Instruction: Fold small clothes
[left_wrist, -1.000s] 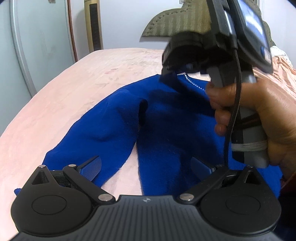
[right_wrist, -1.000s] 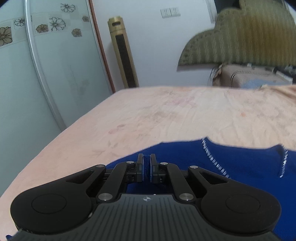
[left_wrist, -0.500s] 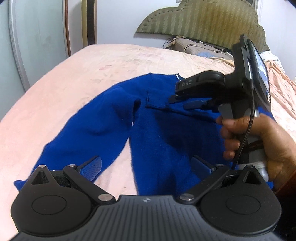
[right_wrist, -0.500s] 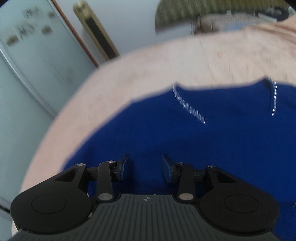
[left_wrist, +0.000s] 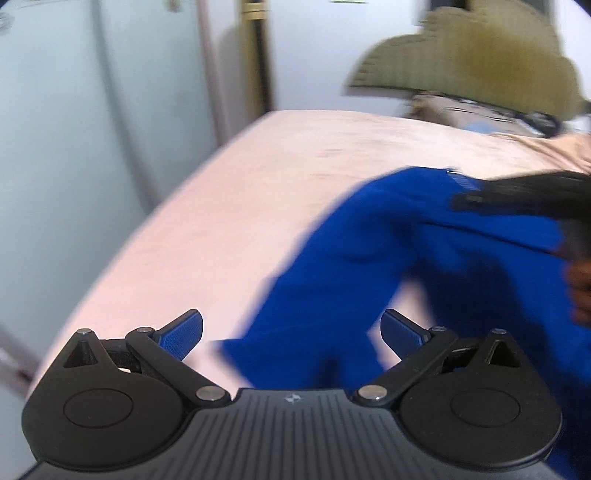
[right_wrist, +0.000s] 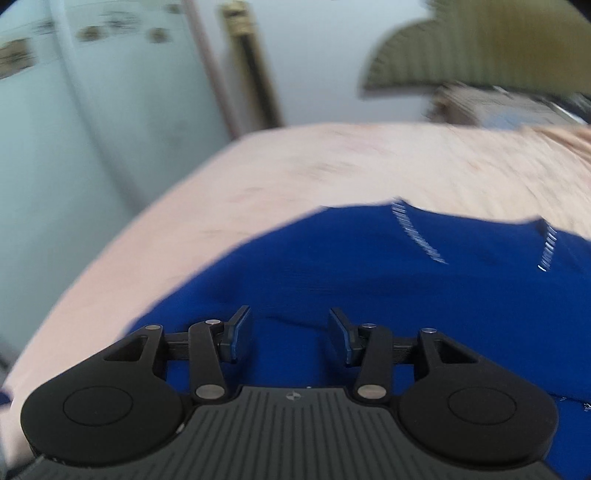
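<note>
A blue long-sleeved top (left_wrist: 424, 258) lies spread on a pink bed (left_wrist: 240, 206). Its sleeve (left_wrist: 317, 306) runs toward my left gripper (left_wrist: 291, 332), which is open and empty just above the sleeve's end. In the right wrist view the top (right_wrist: 369, 280) fills the foreground, with a sparkly trimmed neckline (right_wrist: 417, 236) farther off. My right gripper (right_wrist: 290, 332) is open and empty, low over the top's body. The right gripper also shows in the left wrist view (left_wrist: 524, 192), over the top near the neckline. Both views are motion-blurred.
The pink bed (right_wrist: 369, 166) ends at its left edge beside a pale glass sliding door (left_wrist: 74, 147). An olive headboard (left_wrist: 480, 55) and a beige bag (right_wrist: 498, 103) sit at the far end. A tall gold and black column (right_wrist: 251, 66) stands by the wall.
My right gripper let go of the top's shoulder edge, opened and dropped low over the garment. My left gripper stayed open and swung left, so the sleeve end now lies between its fingers.
</note>
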